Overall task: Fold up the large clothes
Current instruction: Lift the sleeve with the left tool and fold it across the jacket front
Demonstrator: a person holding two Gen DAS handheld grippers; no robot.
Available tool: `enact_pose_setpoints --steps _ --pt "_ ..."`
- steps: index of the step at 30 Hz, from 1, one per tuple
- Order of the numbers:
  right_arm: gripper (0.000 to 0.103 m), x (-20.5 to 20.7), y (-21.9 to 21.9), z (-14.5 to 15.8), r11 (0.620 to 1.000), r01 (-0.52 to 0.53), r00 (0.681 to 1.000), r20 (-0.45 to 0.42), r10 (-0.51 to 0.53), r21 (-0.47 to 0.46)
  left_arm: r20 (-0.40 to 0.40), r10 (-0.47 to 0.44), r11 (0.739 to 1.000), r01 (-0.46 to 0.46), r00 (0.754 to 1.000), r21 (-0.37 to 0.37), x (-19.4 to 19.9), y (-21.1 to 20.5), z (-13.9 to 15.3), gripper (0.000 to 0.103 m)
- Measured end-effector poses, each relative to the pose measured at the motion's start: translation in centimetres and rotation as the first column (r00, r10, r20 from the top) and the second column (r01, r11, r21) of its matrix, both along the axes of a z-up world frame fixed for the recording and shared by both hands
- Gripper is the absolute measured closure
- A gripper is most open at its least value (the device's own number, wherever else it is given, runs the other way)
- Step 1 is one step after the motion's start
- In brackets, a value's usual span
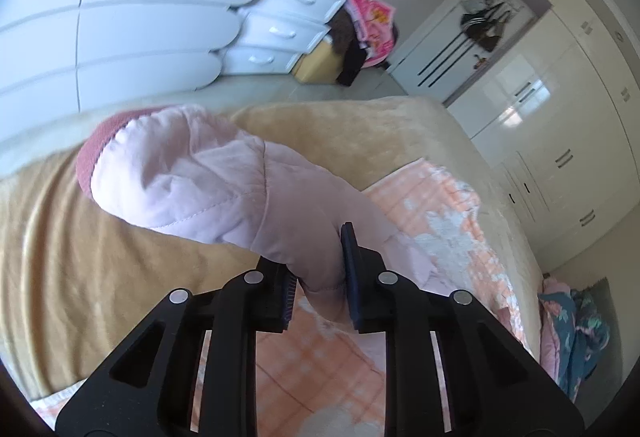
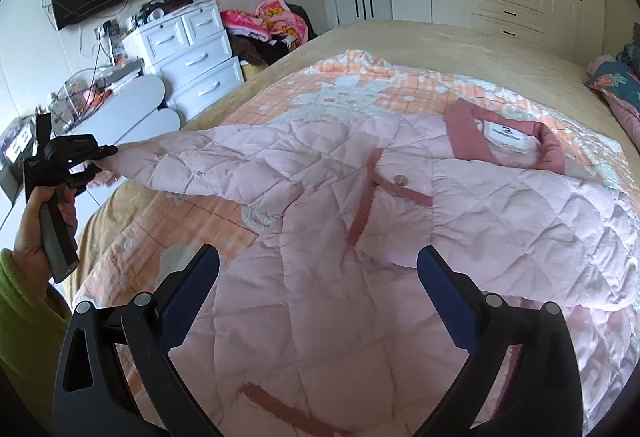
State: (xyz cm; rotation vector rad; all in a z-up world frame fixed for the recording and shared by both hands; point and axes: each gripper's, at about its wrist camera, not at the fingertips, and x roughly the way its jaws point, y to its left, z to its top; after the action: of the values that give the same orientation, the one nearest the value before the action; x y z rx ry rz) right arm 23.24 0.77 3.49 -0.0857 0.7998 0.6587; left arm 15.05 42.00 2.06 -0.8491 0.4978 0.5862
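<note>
Quilted pink jacket (image 2: pixel 400 237): spread front-up on orange checked bedspread (image 2: pixel 280 93). Sleeve (image 1: pixel 224 185): pinched near cuff by left gripper (image 1: pixel 320 277), held out clear of jacket body. Right gripper (image 2: pixel 320 301): agape over jacket front, holding nothing. Step judged: sleeve fold-in; next, carry sleeve across chest

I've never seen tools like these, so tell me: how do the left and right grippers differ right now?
The left gripper is shut on the pink quilted jacket's sleeve, while the right gripper is open and holds nothing. The left one stretches the sleeve out past the bed's side; the right one hovers above the jacket's body. Both are black with blue pads.
</note>
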Motion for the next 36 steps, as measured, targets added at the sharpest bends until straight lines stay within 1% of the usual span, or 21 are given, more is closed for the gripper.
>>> enact_pose_setpoints --steps 7,11,17,19,24,31,36 --pt "0.004 -0.7 -3.2 1.7 0.999 0.043 0.999 0.022 -0.044 0.033 0.043 -0.051 0.994 0.046 0.998 0.104 0.7 -3.7 5.5 0.092" --pt "0.004 -1.0 -5.4 2.5 0.996 0.079 0.996 0.040 -0.081 0.041 0.068 -0.098 0.979 0.084 0.993 0.184 1.5 -7.0 8.8 0.093" --pt "0.004 -1.0 -8.9 3.0 0.988 0.136 0.990 0.037 -0.139 0.068 0.089 -0.182 0.953 0.154 0.979 0.261 3.2 -11.9 12.3 0.093" --pt "0.004 -1.1 -10.3 3.2 0.984 0.158 0.986 0.033 -0.161 0.080 0.092 -0.210 0.944 0.177 0.973 0.277 3.8 -13.5 13.1 0.093" --pt "0.004 -1.1 -13.4 3.4 0.974 0.202 0.978 0.026 -0.206 0.107 0.091 -0.265 0.924 0.226 0.960 0.309 4.9 -16.6 14.0 0.094" --pt "0.004 -0.9 -16.9 3.2 0.958 0.251 0.967 0.006 -0.254 0.136 0.070 -0.354 0.883 0.309 0.933 0.354 7.1 -21.5 15.0 0.094" --pt "0.004 -0.8 -19.5 3.1 0.944 0.292 0.955 -0.003 -0.295 0.156 0.054 -0.416 0.850 0.367 0.908 0.378 8.6 -25.3 15.3 0.094"
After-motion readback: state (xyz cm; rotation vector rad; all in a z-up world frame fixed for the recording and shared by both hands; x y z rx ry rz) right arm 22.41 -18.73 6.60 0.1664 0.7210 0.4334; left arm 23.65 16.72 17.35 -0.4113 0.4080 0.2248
